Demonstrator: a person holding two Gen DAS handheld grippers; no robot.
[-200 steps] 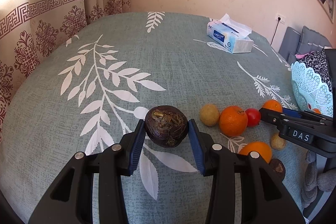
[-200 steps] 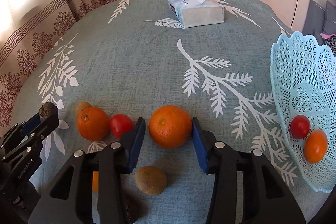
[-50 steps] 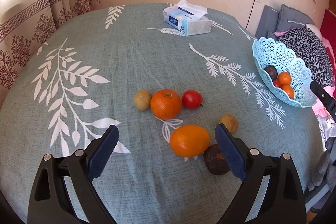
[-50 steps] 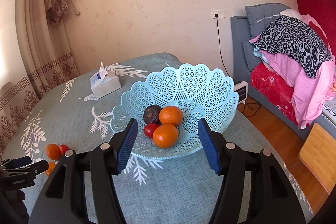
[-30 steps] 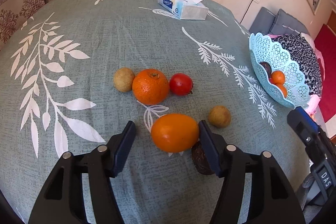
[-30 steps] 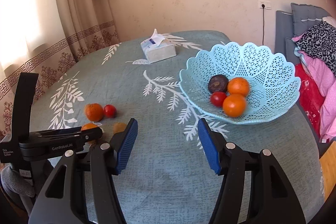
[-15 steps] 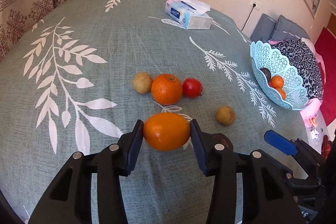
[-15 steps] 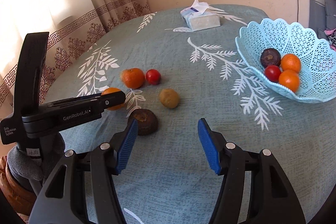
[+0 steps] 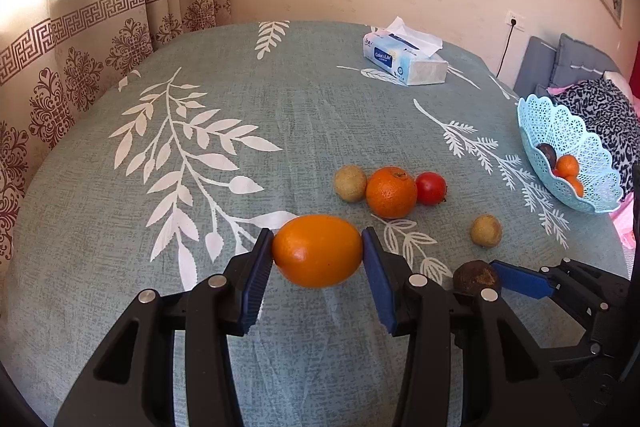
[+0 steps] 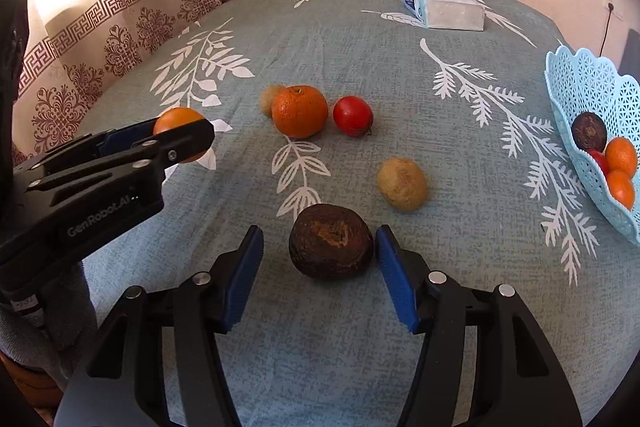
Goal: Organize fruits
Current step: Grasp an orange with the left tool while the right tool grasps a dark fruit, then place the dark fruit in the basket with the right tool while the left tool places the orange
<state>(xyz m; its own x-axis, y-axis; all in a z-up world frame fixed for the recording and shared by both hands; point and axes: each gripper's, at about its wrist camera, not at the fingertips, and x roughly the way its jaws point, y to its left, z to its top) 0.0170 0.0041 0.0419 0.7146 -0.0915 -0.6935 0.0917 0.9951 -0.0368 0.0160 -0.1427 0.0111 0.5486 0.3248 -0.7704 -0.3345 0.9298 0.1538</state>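
the left gripper [image 9: 318,255] clamps the smooth orange [image 9: 317,250] between both pads, lifted off the tablecloth [image 9: 240,99]. the dark wrinkled fruit [image 10: 331,247] lies on the cloth between the right gripper [image 10: 319,259]'s 2 closing fingers, the right pad just beside it, the left pad apart

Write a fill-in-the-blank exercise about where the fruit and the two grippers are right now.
1. The left gripper is shut on a smooth ____ fruit.
2. The dark brown fruit lies between the fingers of the ____ gripper, whose jaws are closing but not yet pressing it.
3. The red fruit on the cloth lies right beside the rough-skinned ____.
4. The tissue box stands at the far side of the table, outside the light blue ____.

Missing words: orange; right; orange; basket
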